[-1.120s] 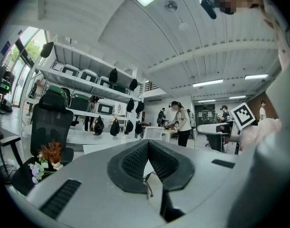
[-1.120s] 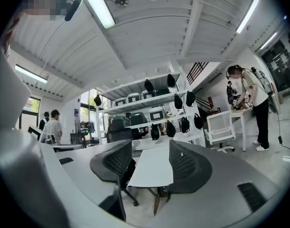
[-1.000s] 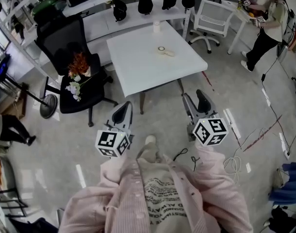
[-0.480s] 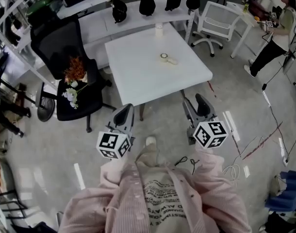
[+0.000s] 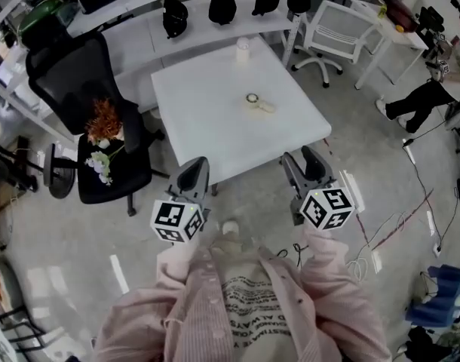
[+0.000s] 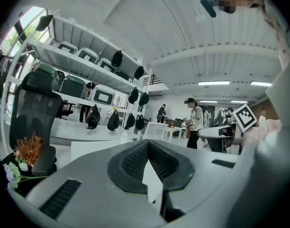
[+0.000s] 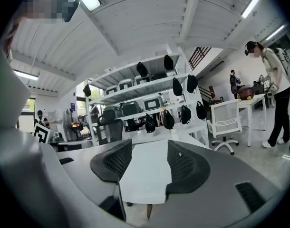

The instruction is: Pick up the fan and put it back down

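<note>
Small handheld fan laid flat on white table, right of centre, untouched. Both grippers held low at near table edge, well apart from fan. Left gripper clenched, tips met, nothing held. Right gripper released, jaws parted, empty. Black office chair with flowers seen left of table.
</note>
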